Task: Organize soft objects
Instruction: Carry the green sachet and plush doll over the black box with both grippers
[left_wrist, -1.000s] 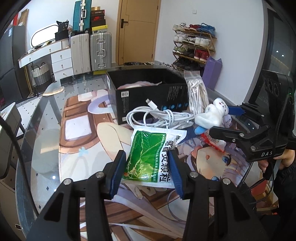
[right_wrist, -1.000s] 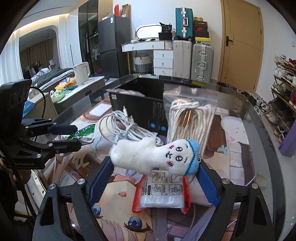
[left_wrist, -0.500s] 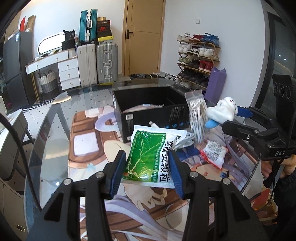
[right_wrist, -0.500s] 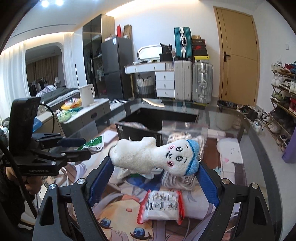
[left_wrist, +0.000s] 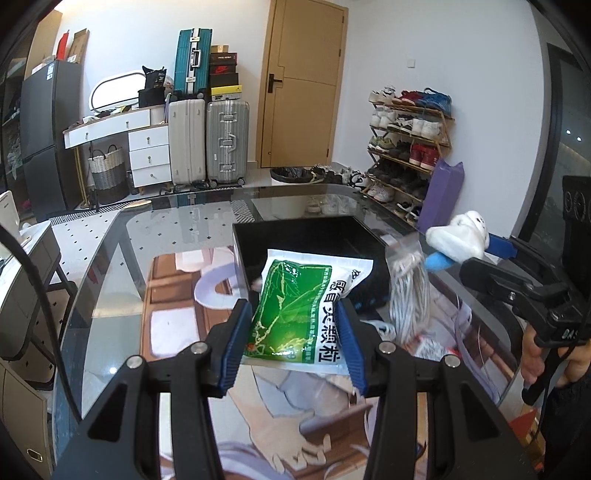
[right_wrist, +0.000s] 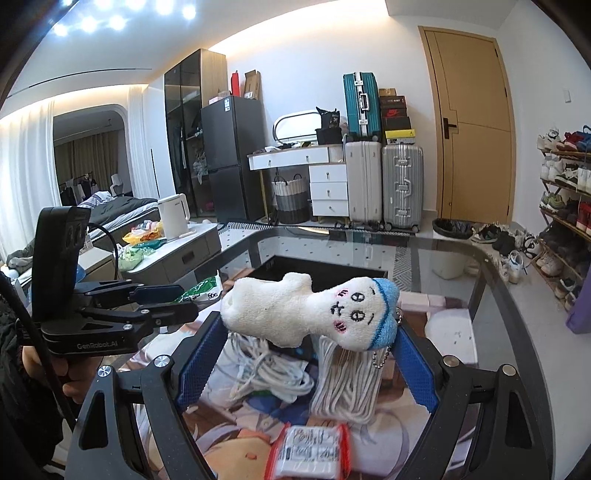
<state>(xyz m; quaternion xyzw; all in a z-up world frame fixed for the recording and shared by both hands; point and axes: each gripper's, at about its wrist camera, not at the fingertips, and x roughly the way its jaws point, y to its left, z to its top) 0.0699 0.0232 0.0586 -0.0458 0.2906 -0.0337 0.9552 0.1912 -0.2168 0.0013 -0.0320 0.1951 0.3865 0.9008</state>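
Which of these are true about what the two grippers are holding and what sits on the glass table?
1. The left gripper holds a green and white packet. True.
2. The right gripper is empty. False: it grips a white plush toy with a blue cap.
3. The black box on the glass table is open at the top. True.
4. The red-edged sachet is clamped in the right gripper. False: it lies on the table below that gripper.
5. The plush toy already lies inside the black box. False: it is held in the air.
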